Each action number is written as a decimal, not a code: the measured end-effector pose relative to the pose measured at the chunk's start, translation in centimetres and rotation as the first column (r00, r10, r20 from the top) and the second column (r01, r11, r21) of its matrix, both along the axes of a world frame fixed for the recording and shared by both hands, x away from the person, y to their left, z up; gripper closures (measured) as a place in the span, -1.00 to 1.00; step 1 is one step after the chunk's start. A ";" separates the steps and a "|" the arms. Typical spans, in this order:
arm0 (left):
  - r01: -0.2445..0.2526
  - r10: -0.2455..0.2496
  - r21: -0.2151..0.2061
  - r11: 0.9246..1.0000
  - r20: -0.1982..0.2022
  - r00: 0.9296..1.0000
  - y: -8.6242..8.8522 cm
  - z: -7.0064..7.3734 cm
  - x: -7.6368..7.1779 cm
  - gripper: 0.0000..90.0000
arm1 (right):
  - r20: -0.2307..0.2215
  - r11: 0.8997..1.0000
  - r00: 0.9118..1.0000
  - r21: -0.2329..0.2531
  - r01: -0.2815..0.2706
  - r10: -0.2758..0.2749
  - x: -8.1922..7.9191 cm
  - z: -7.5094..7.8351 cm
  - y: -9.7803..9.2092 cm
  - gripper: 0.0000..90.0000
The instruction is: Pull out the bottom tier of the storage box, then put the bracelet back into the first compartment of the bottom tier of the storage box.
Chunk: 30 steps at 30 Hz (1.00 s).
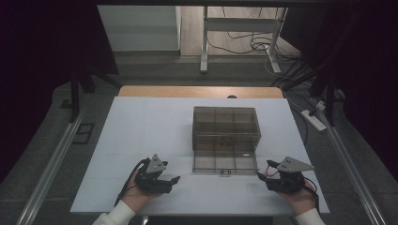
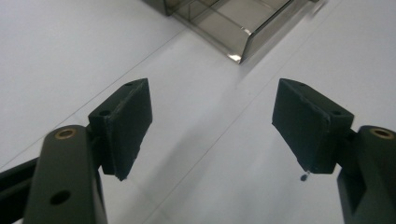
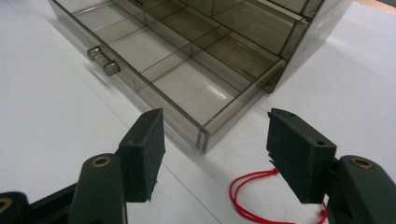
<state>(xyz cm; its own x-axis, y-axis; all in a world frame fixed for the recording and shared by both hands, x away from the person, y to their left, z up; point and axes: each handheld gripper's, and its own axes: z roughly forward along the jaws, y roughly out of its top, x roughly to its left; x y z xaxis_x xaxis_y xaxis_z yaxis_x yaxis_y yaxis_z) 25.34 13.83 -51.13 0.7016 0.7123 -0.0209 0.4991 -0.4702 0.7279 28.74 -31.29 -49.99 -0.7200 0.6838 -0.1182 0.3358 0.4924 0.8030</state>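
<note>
A smoky clear plastic drawer box (image 1: 226, 127) stands in the middle of the white table (image 1: 141, 126). Its bottom drawer (image 1: 225, 163) is pulled out toward me, with divided compartments (image 3: 187, 88) that look empty and a small handle (image 3: 103, 61) on its front. My left gripper (image 1: 172, 181) rests low at the front left, open, nothing between its pads (image 2: 126, 126); a corner of the drawer (image 2: 238, 44) lies ahead of it. My right gripper (image 1: 261, 177) is open at the front right, just before the drawer's corner (image 3: 203, 135). A red cord loop (image 3: 250, 196) lies on the table under it.
A wooden strip (image 1: 201, 92) runs along the table's far edge. Beyond it are a desk frame (image 1: 239, 33) and cables on the floor (image 1: 253, 44). A power strip (image 1: 313, 119) lies to the right of the table. Metal rails (image 1: 51, 164) flank both sides.
</note>
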 end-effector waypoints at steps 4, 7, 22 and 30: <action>-0.021 0.021 -0.005 1.000 0.002 1.000 1.0 0.0 -0.4 -0.40 | 0.000 1.000 1.000 0.007 0.014 -0.014 0.0 0.1 -0.4 -0.20; -0.037 0.037 -0.010 0.999 0.002 0.999 1.6 0.0 -0.6 -0.40 | 0.006 1.000 1.000 0.012 0.022 -0.022 0.0 0.2 -0.6 -0.21; -0.048 0.048 -0.003 0.999 0.004 0.999 2.0 -0.3 -0.4 -0.41 | 0.014 0.997 0.997 0.016 0.071 -0.071 0.2 0.7 -1.6 -0.22; -0.048 0.048 -0.002 0.999 0.004 0.999 1.9 -0.3 -0.4 -0.41 | -0.005 0.993 0.993 -0.001 0.115 -0.115 0.5 0.6 -2.1 -0.22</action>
<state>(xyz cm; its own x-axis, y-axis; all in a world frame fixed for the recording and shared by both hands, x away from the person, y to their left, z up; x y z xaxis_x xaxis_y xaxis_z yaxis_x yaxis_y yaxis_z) 24.93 15.71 -51.40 0.6666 0.7452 -0.0199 0.5182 -0.4440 0.7310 29.24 -33.36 -49.39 -0.6373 0.7620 -0.1149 0.3946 0.4508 0.8007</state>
